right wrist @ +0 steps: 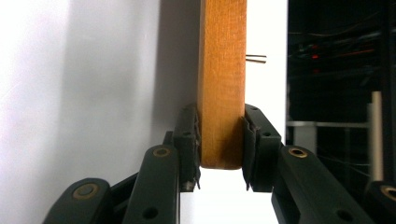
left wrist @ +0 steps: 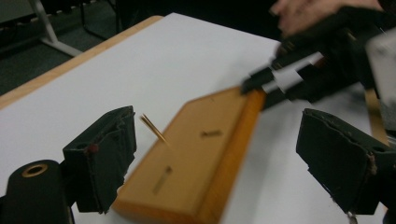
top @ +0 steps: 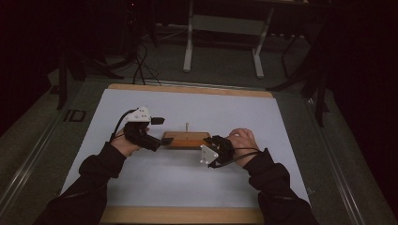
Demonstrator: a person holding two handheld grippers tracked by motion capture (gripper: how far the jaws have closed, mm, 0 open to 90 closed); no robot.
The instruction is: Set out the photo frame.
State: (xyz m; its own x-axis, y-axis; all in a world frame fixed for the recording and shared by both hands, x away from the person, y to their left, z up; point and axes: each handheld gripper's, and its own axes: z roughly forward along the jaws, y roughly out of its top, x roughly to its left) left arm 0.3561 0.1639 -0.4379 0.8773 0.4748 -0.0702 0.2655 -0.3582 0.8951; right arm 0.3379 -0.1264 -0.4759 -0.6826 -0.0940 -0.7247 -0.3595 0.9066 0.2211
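A flat wooden block (top: 186, 139) lies lengthwise across the middle of the white mat, with a thin metal pin (top: 187, 126) sticking up from its top face. My right gripper (right wrist: 222, 144) is shut on the block (right wrist: 222, 84) at its right end, one pad on each broad face; the pin (right wrist: 256, 58) juts out farther along. My left gripper (left wrist: 219, 158) stands open at the block's (left wrist: 196, 158) left end, its pads (left wrist: 105, 154) apart from the wood and the pin (left wrist: 154, 129) just beyond the left pad. From above, the left gripper (top: 162, 132) and right gripper (top: 213, 140) face each other.
The white mat (top: 187, 183) covers a wooden table whose bare edge (top: 183, 214) runs along the front. A desk frame (top: 190, 42) and cables (top: 141, 65) stand on the dark floor behind the table. Open mat lies in front of and behind the block.
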